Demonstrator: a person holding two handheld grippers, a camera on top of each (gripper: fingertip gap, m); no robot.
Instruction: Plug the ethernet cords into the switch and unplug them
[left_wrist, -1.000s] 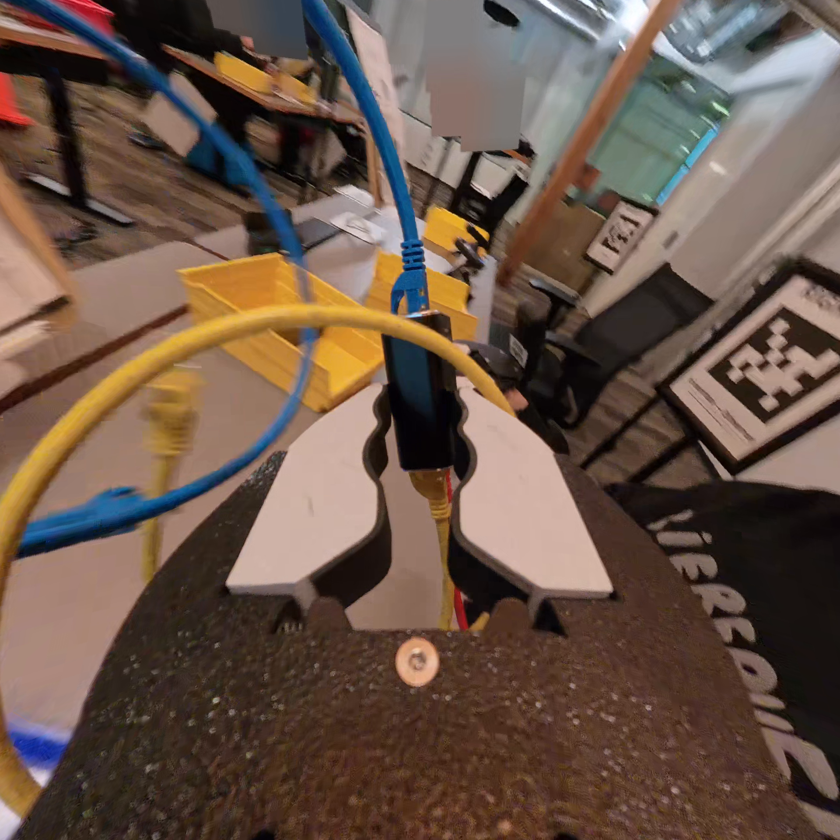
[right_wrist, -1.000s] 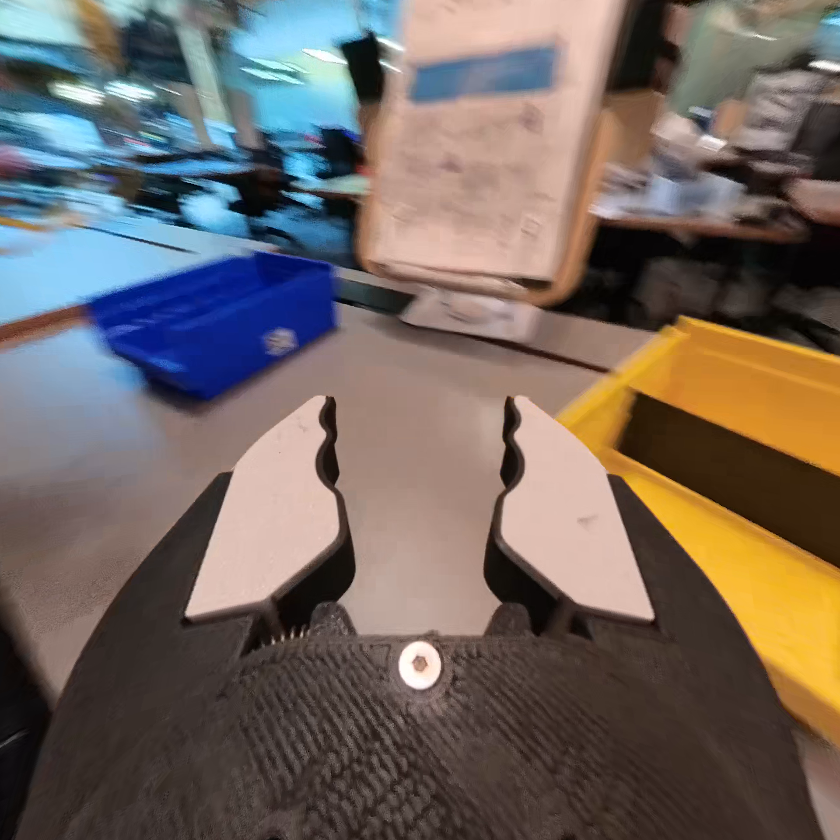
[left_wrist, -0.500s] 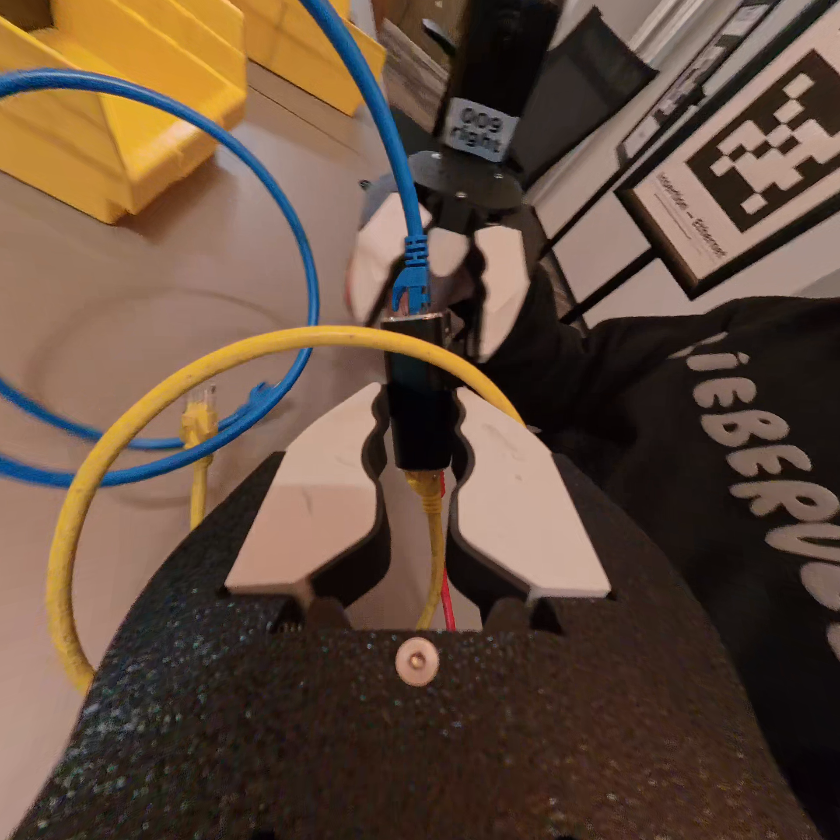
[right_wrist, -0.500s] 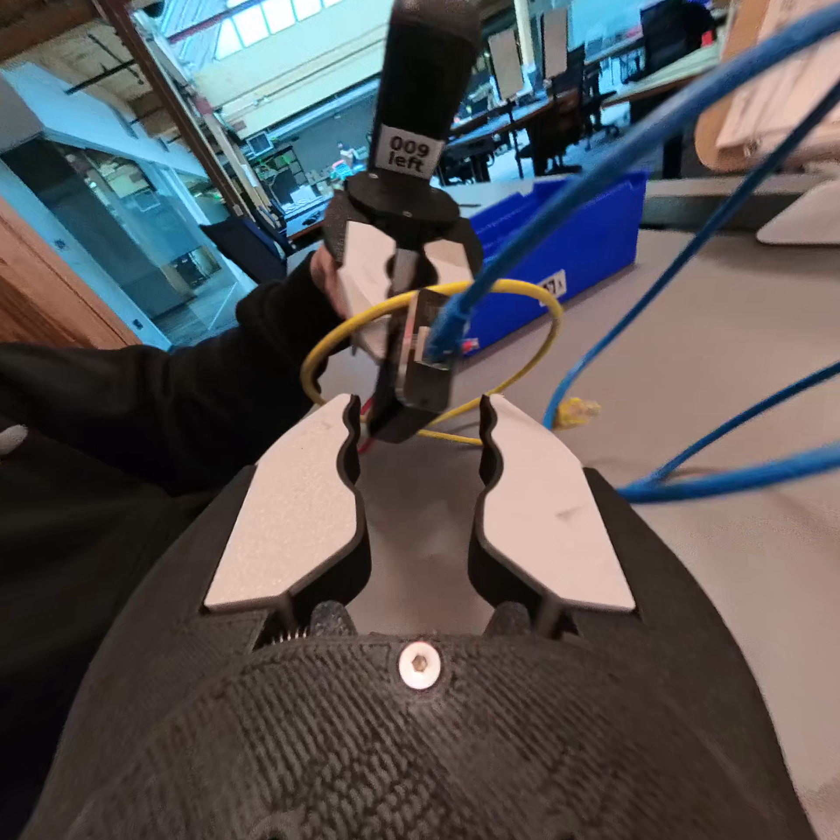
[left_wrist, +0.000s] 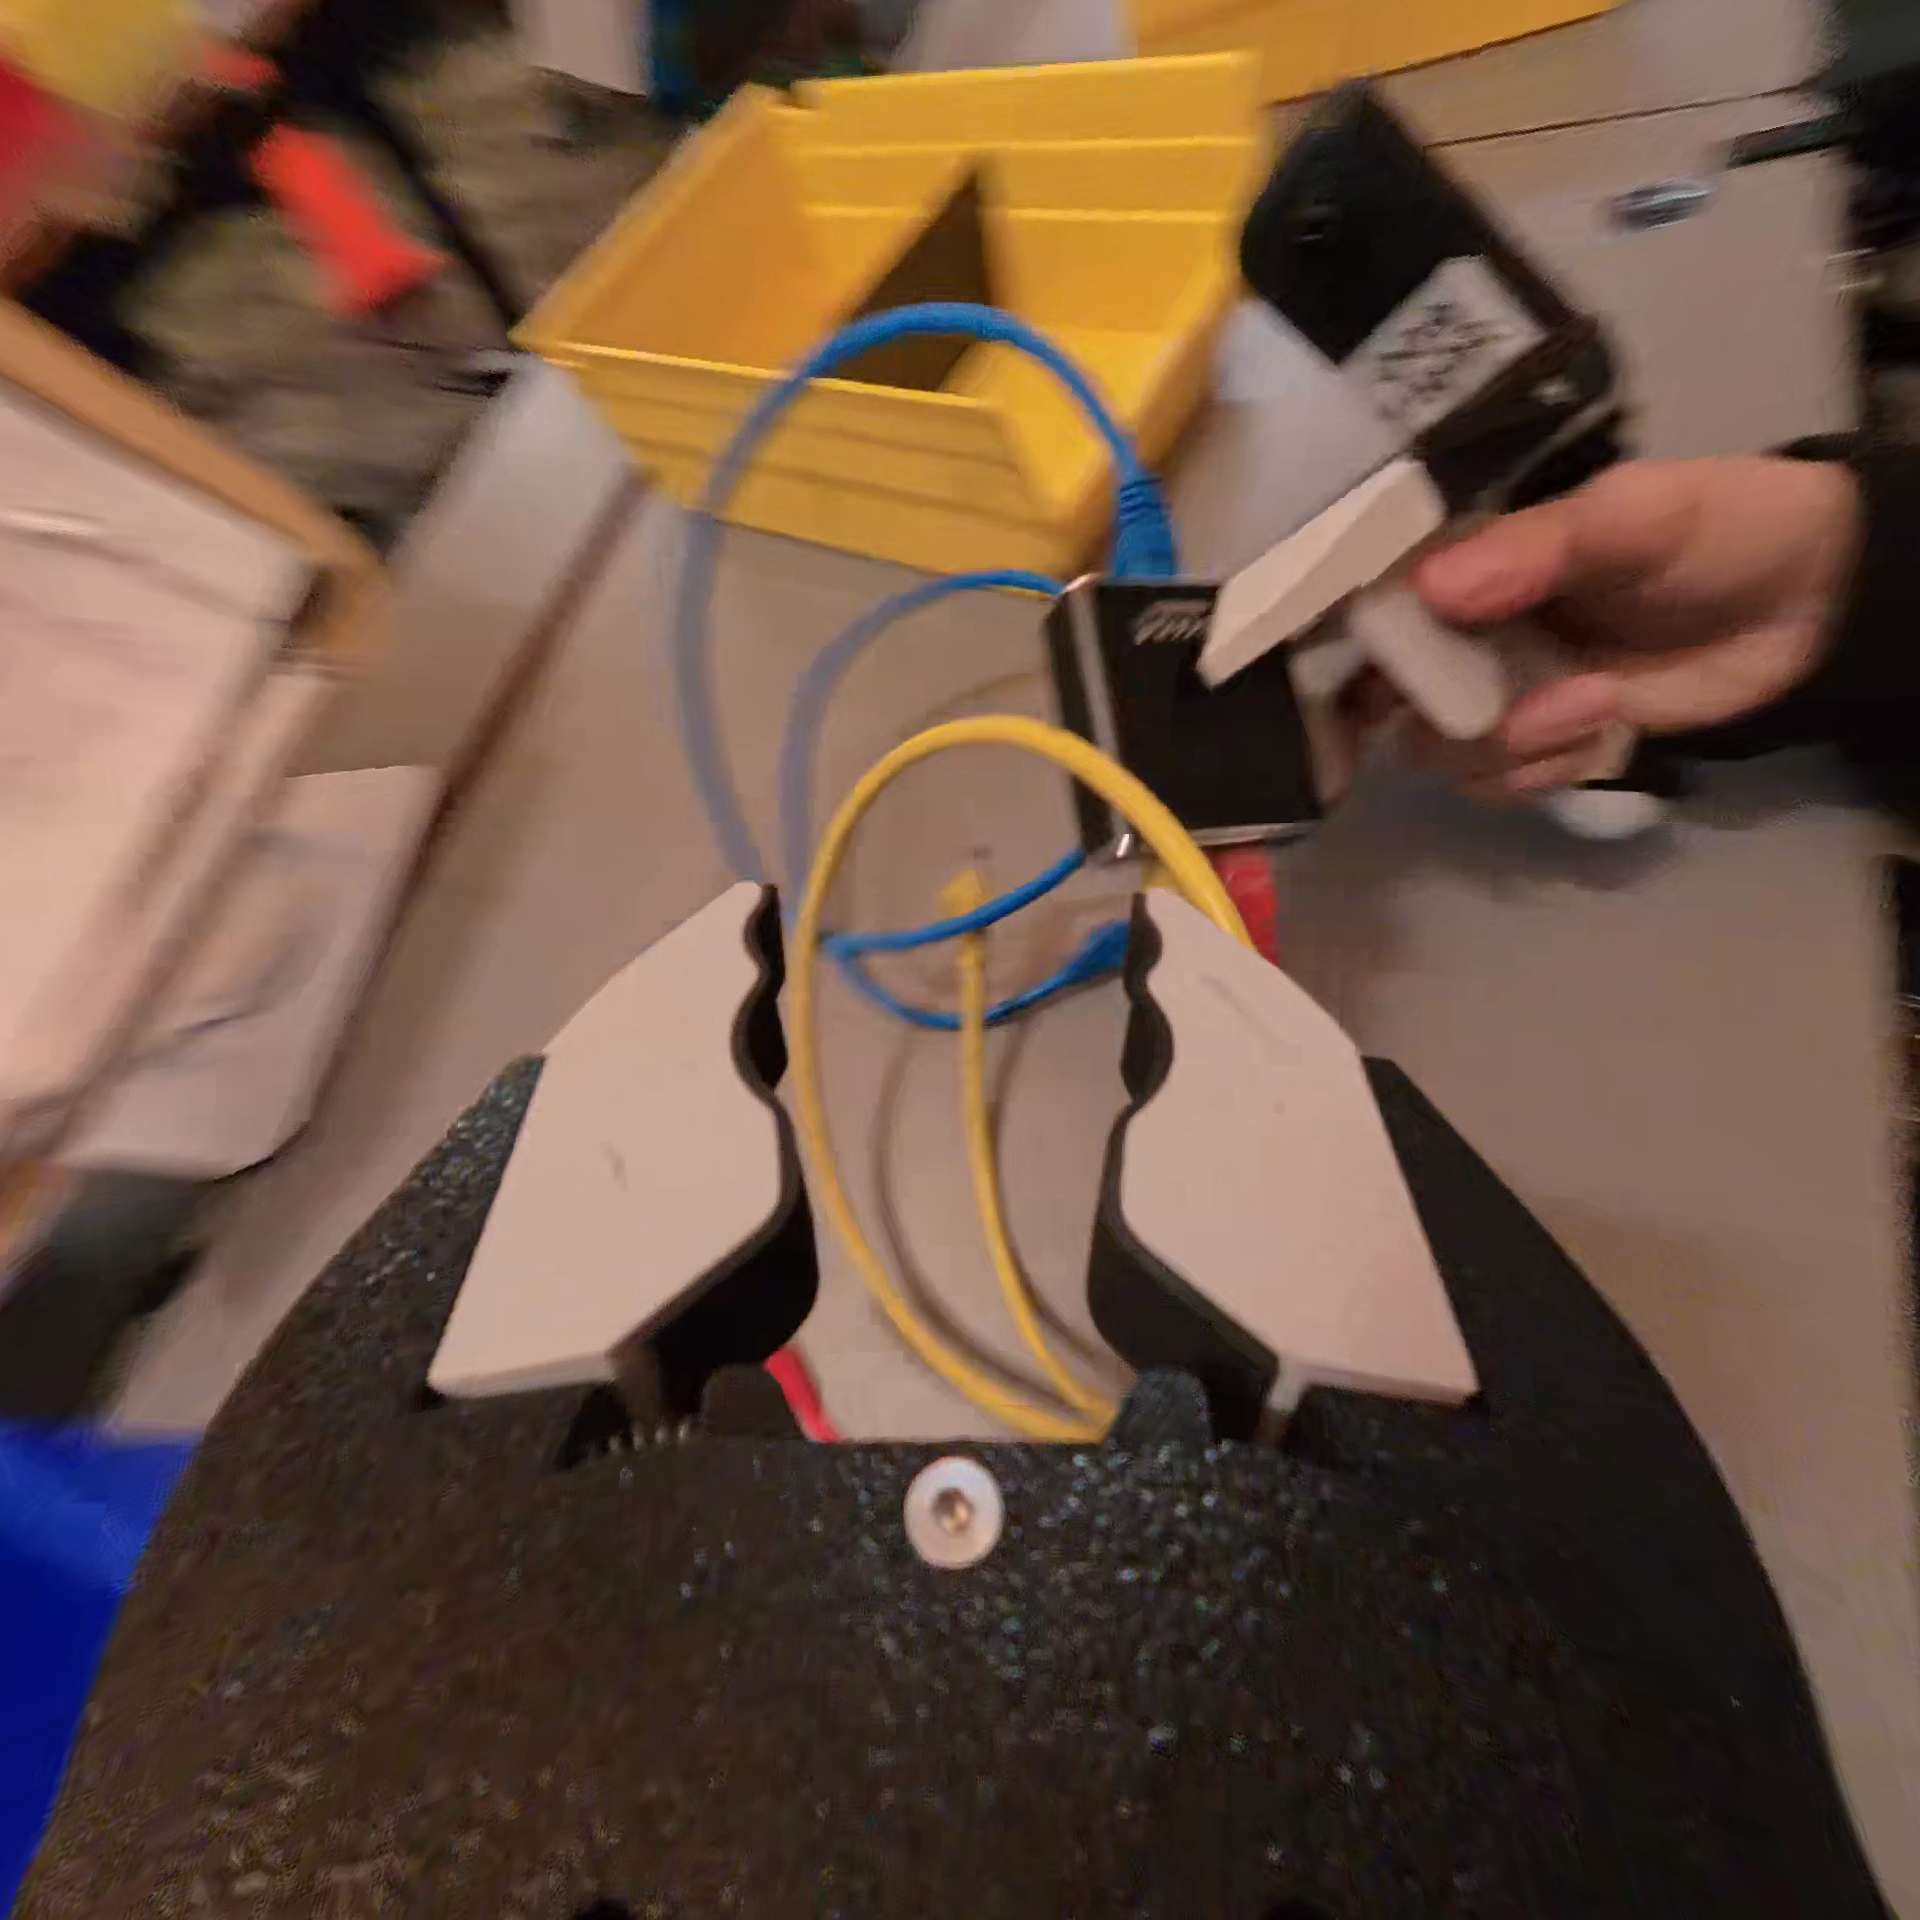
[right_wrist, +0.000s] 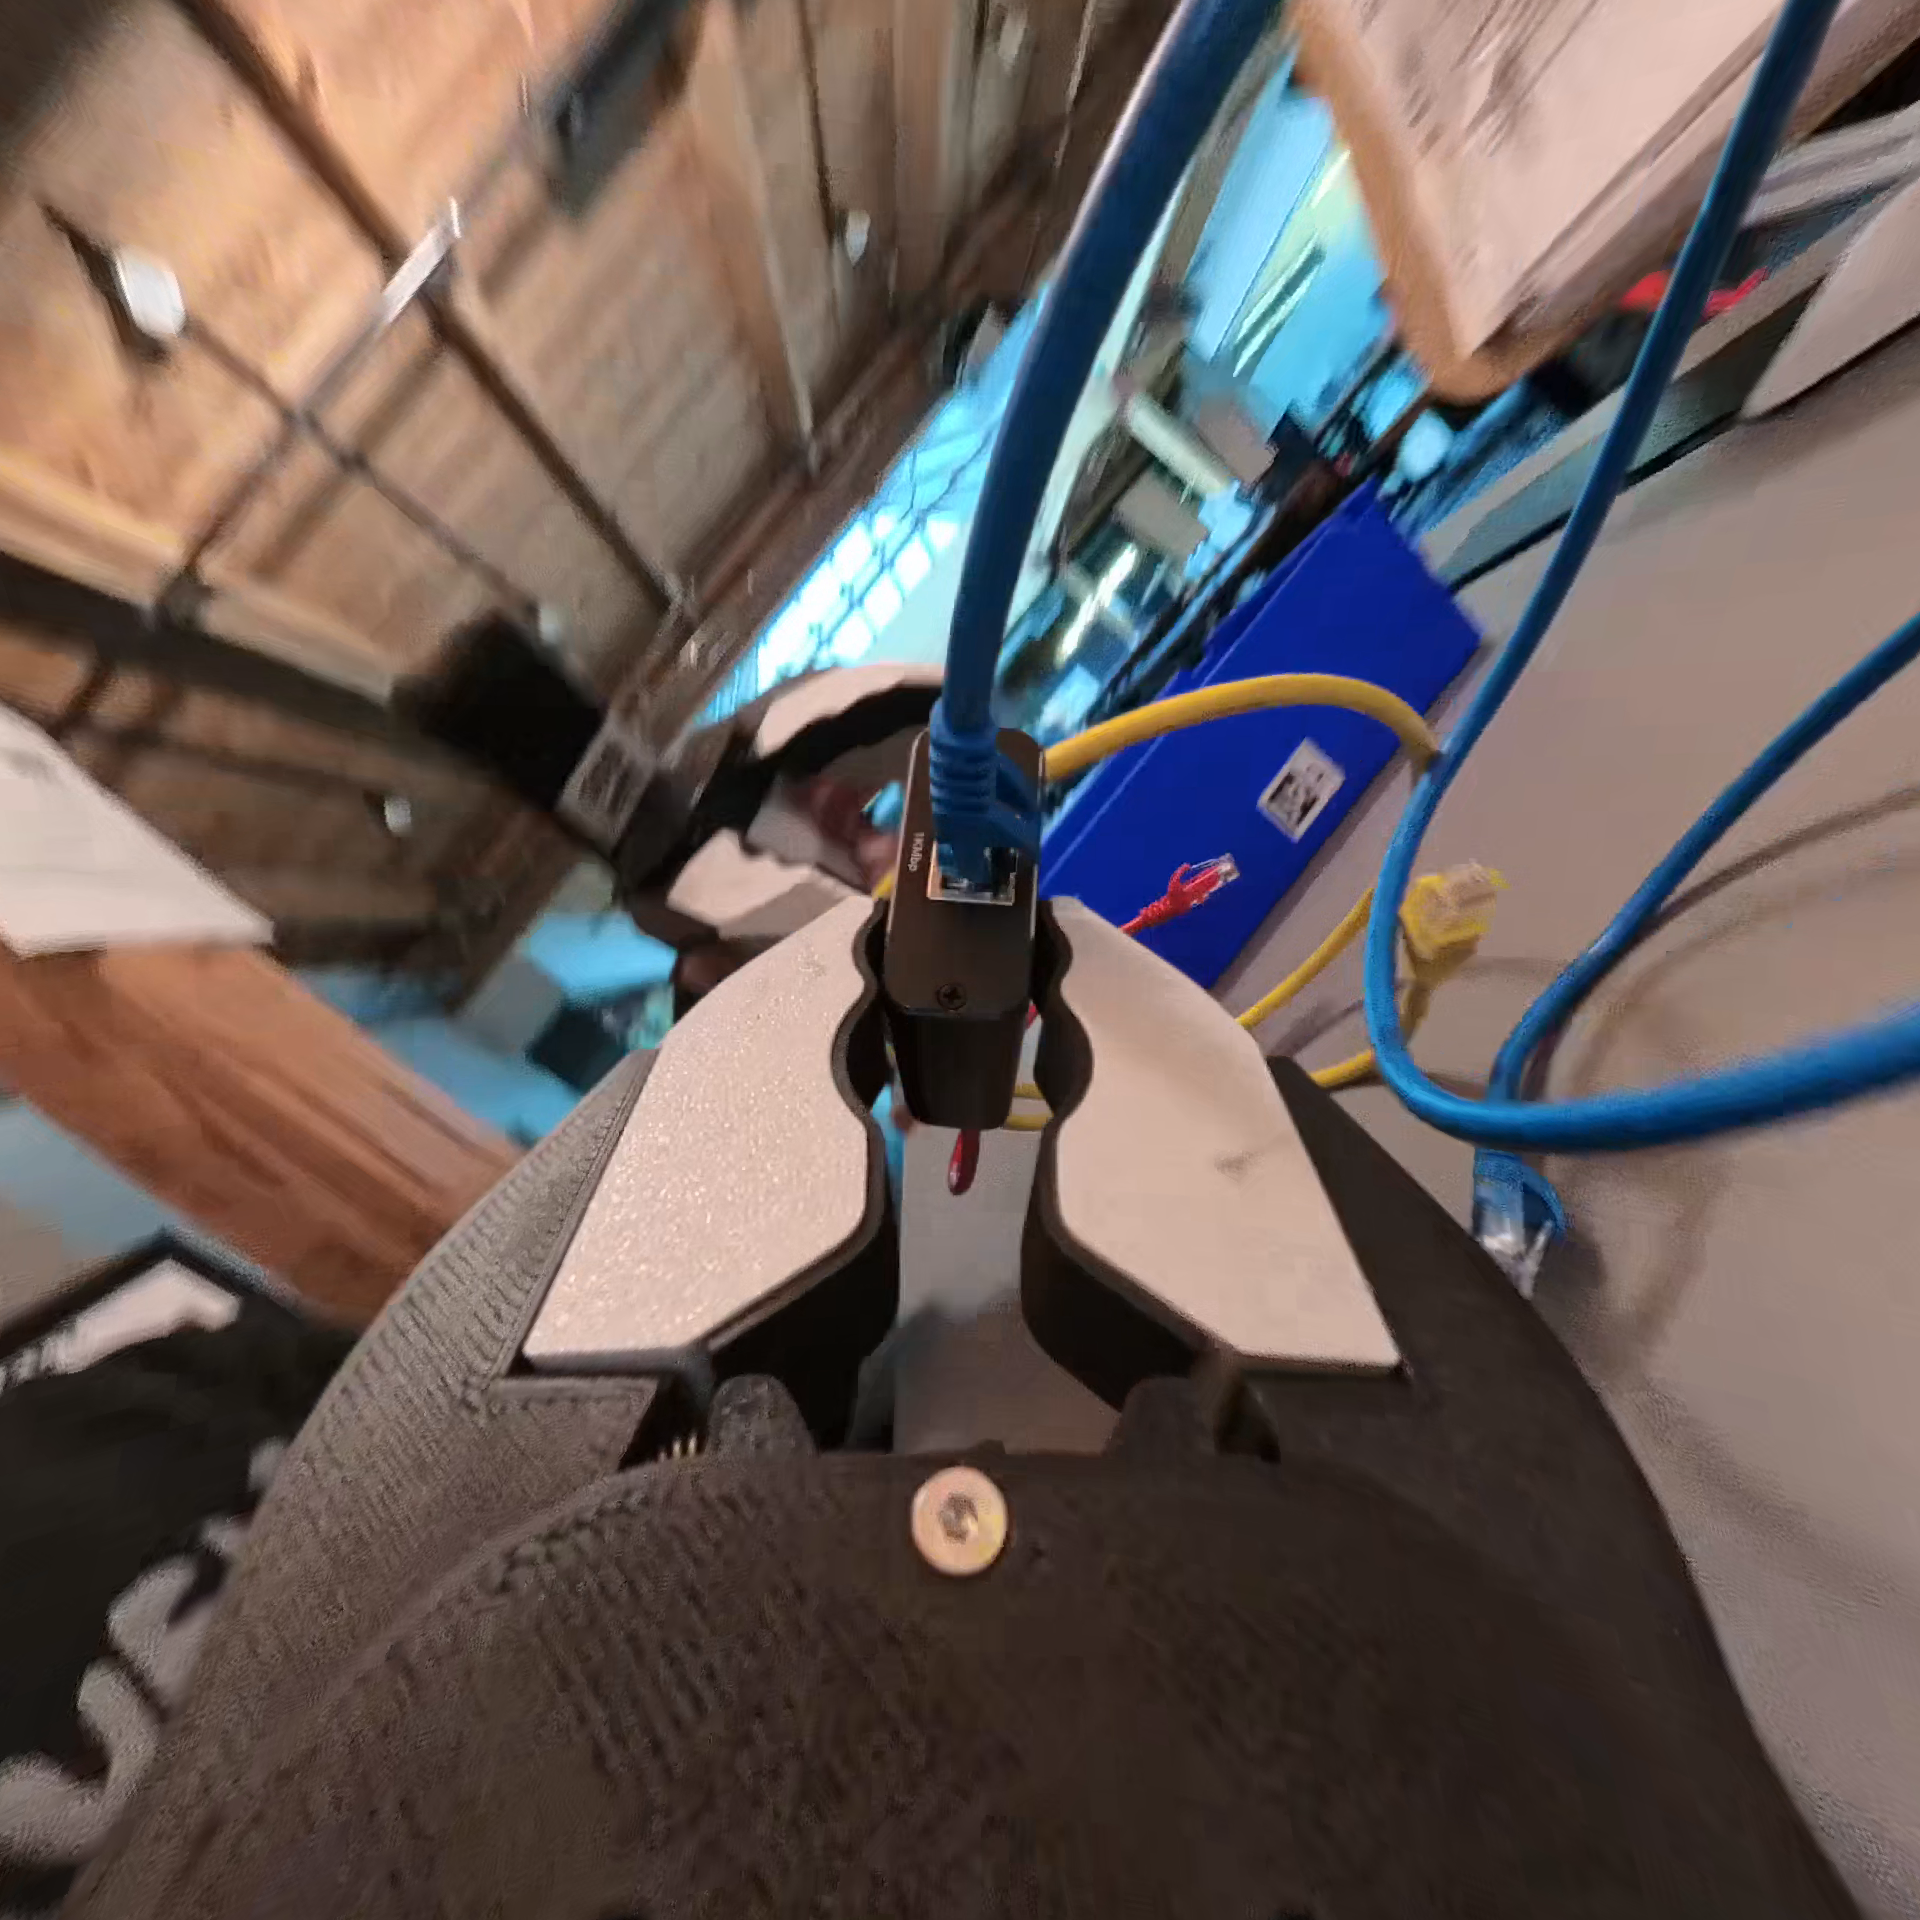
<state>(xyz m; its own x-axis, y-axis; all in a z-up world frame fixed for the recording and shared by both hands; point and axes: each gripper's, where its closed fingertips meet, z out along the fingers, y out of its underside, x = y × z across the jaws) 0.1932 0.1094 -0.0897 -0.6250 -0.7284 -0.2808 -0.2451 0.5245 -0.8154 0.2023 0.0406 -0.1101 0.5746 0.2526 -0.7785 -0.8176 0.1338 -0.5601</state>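
Right hand-held gripper (right_wrist: 961, 935): jaws closed on the black ethernet switch (right_wrist: 961, 971), clamping its narrow sides. The switch is held clear of the grey worktop (right_wrist: 1704, 1403), its port end pointing away from the camera.

Blue ethernet cord (right_wrist: 1023, 499): one plug seated in the switch port that faces away from the gripper. The cable arcs upward and then loops down toward the worktop. Its free plug (right_wrist: 1512, 1210) lies on the worktop on the right of the right wrist view.

Yellow ethernet cord (right_wrist: 1236, 701): loops out from behind the switch; which port it enters cannot be told from the right wrist view. Its free plug (right_wrist: 1449, 899) hangs or rests just beside the blue loop.

Red ethernet cord: its loose plug (right_wrist: 1195, 883) shows just in front of the blue bin (right_wrist: 1299, 748), and a red piece shows below the switch.

Left hand-held gripper (left_wrist: 951, 914): jaws spread wide, nothing between the fingers. It sits apart from the switch (left_wrist: 1195, 717), which appears up and to the right in its view, held by the right gripper, with a person's hand (left_wrist: 1621, 623) on the handle. Yellow and blue loops lie ahead of the open jaws.

Yellow bin (left_wrist: 914, 301): stands farther back on the worktop. The left wrist view is motion-blurred.
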